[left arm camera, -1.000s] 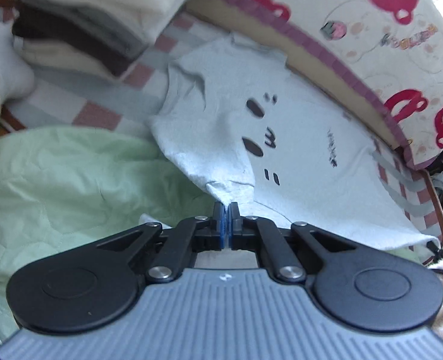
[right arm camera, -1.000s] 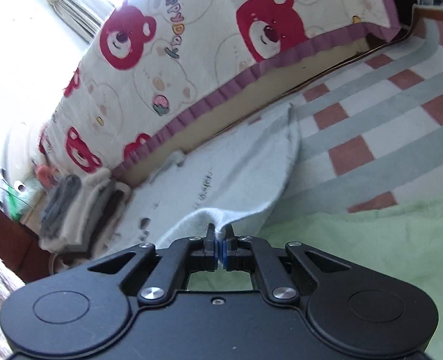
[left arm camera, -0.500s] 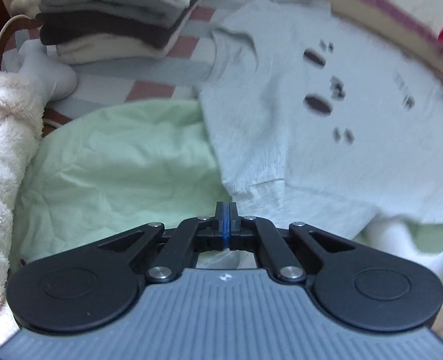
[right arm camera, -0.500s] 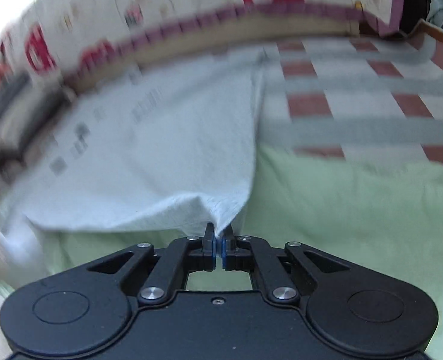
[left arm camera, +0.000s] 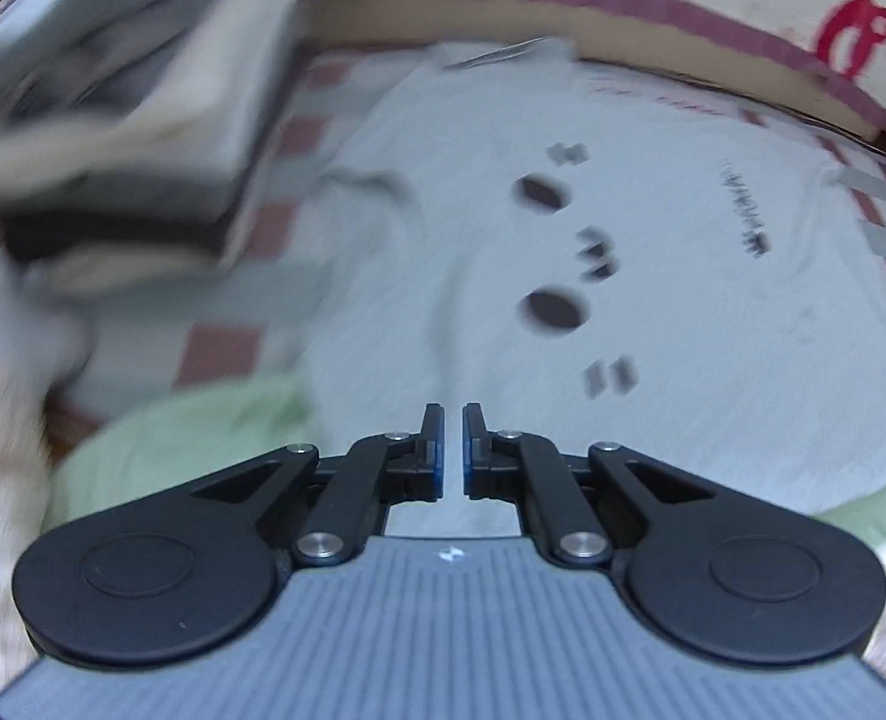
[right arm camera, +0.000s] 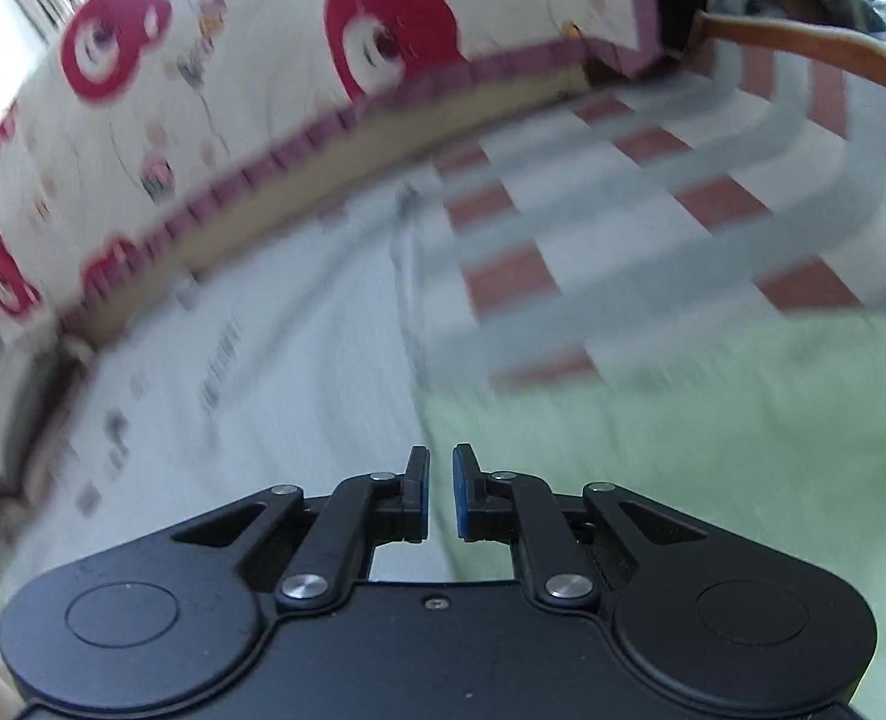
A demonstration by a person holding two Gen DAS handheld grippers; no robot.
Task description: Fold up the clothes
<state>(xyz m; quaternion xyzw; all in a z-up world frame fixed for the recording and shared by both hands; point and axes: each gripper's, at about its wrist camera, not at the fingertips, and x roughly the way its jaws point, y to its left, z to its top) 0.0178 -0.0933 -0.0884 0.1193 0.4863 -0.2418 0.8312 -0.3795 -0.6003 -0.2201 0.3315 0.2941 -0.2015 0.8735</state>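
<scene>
T-shirt (left arm camera: 563, 276), pale grey with dark printed marks, lies spread flat ahead of the left gripper (left arm camera: 449, 444); its jaws have just been opening to a narrow gap with nothing between them. Folded clothes (left arm camera: 113, 138) are stacked far left.

From the right wrist, the right gripper (right arm camera: 440, 495) likewise has just been parting, empty, over the T-shirt's (right arm camera: 263, 396) right edge beside a green blanket (right arm camera: 713, 432).

We see our left gripper (left arm camera: 449, 441) tipped steeply down, its blue-padded jaws having just been opening to a narrow gap with nothing between them. Our right gripper (right arm camera: 440, 492) slants down less steeply, and its jaws too have just been opening, parted a little wider and also empty. Only the black finger linkages and housings of each show; no hand is visible.
</scene>
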